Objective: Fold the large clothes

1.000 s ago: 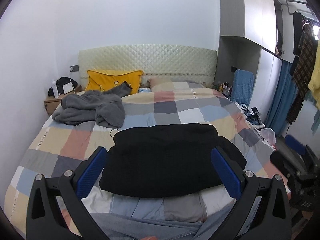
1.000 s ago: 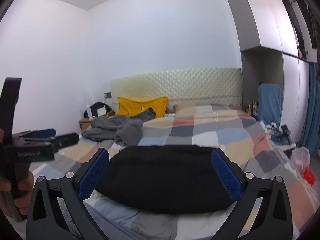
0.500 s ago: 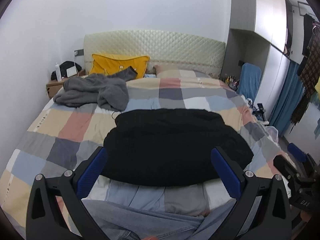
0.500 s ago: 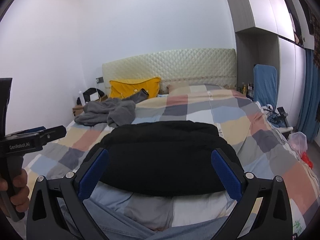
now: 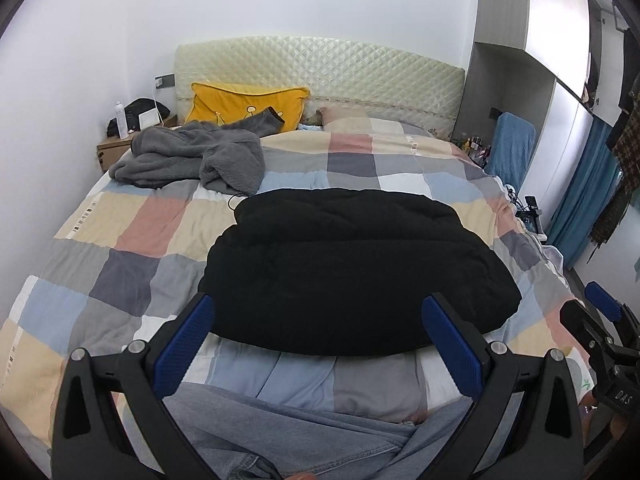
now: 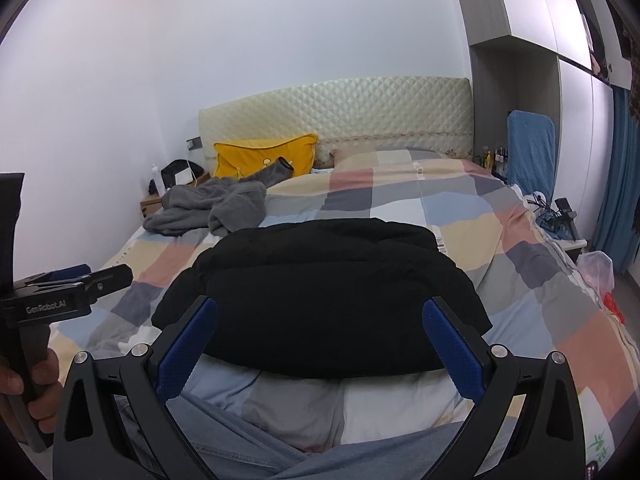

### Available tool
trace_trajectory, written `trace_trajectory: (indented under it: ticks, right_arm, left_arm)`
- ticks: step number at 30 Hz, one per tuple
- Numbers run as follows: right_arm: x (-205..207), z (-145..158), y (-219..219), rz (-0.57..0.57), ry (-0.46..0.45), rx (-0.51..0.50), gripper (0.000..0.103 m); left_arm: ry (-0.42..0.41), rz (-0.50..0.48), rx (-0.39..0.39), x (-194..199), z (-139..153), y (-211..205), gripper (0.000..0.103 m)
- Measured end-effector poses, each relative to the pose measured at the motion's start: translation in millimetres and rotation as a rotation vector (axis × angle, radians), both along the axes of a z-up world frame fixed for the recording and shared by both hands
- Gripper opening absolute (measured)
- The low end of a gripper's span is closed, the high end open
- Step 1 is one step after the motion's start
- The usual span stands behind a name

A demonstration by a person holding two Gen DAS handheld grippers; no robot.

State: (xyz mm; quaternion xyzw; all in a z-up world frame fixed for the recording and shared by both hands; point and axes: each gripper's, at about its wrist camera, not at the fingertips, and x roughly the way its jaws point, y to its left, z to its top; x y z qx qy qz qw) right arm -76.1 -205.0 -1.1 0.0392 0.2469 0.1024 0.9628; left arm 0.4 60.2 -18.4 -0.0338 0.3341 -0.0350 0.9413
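Observation:
A black padded garment [image 5: 352, 276] lies folded into a thick bundle on the near part of the checked bed [image 5: 132, 236]; it also shows in the right wrist view [image 6: 324, 296]. A crumpled grey fleece garment [image 5: 192, 156] lies at the bed's far left, also in the right wrist view [image 6: 212, 208]. My left gripper [image 5: 320, 340] is open and empty, held above the near edge of the black garment. My right gripper [image 6: 320, 340] is open and empty, at the same near edge. Each gripper shows at the side of the other's view.
A yellow pillow [image 5: 244, 106] leans on the cream headboard [image 5: 320, 68]. A nightstand [image 5: 116, 148] stands at the far left. A blue chair [image 5: 510, 148], wardrobe, blue curtain [image 5: 584, 200] and hanging clothes are on the right. The person's jeans [image 5: 300, 436] are at the bed's foot.
Both views have tilted downward and come closer over the black garment. Both grippers stay open and empty; the garment has not moved.

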Motion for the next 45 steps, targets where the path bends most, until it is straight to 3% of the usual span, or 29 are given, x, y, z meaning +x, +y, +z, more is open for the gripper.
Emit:
trace_trajectory:
  ticks: [12, 24, 45]
  right_arm:
    - [3.3, 0.5, 2.2, -0.003, -0.001, 0.002, 0.102]
    - [-1.8, 0.6, -0.4, -0.02, -0.01, 0.012, 0.102]
    - [-3.4, 4.0, -0.3, -0.03, -0.025, 0.003, 0.102]
  left_arm:
    - [0.0, 0.033, 0.039, 0.6, -0.9, 1.0, 0.103]
    - [0.014, 0.037, 0.026, 1.1, -4.1, 4.1, 0.103]
    - [-0.005, 0.0, 0.054, 0.6, -0.3, -10.0, 0.103]
